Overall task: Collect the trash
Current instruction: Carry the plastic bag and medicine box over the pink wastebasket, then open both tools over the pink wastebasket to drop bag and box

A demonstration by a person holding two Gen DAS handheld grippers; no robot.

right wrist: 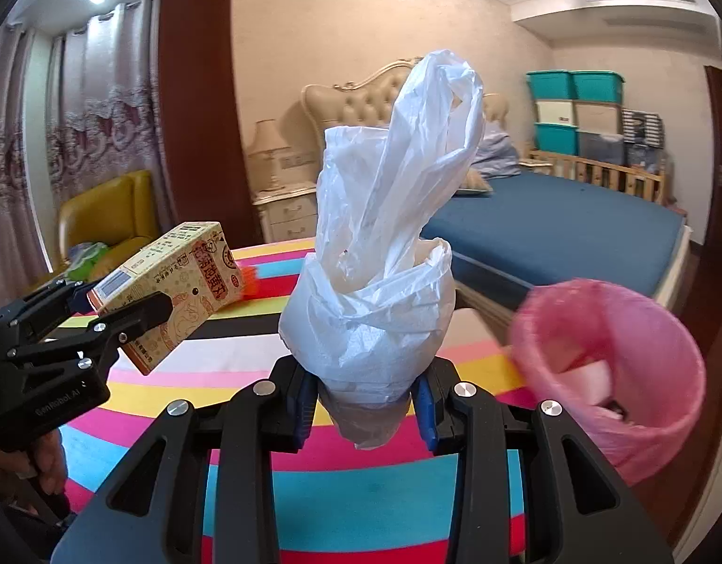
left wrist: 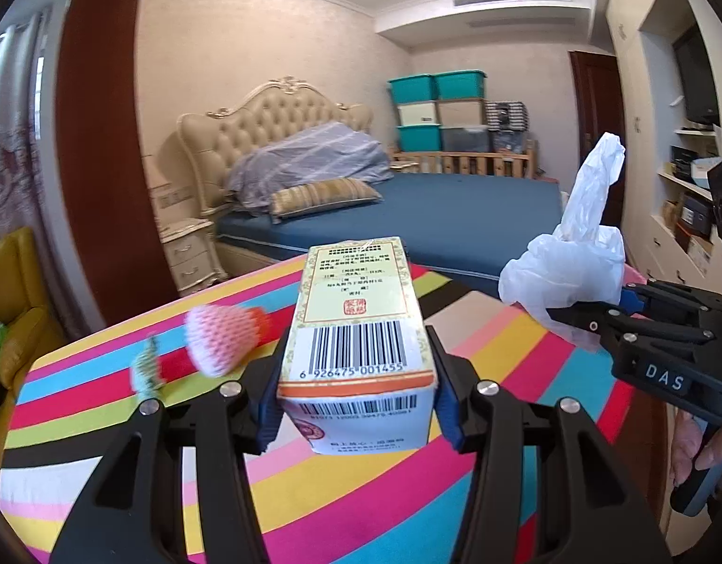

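Two grippers: left gripper [left wrist: 361,404] clamps medicine carton [left wrist: 361,324]; right gripper [right wrist: 363,406] clamps white plastic bag [right wrist: 384,244].
Risk: limp bag may snag on pink-lined bin [right wrist: 643,324] rim.

Home bedroom, seemingly: tufted bed [left wrist: 286,160], nightstand [right wrist: 290,214], curtains [right wrist: 93,108].

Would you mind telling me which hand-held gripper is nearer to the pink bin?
Right. The right hand-held gripper, shut on the white bag, sits just beside the pink bin. The left hand-held gripper, shut on the box, is farther off on the other side.
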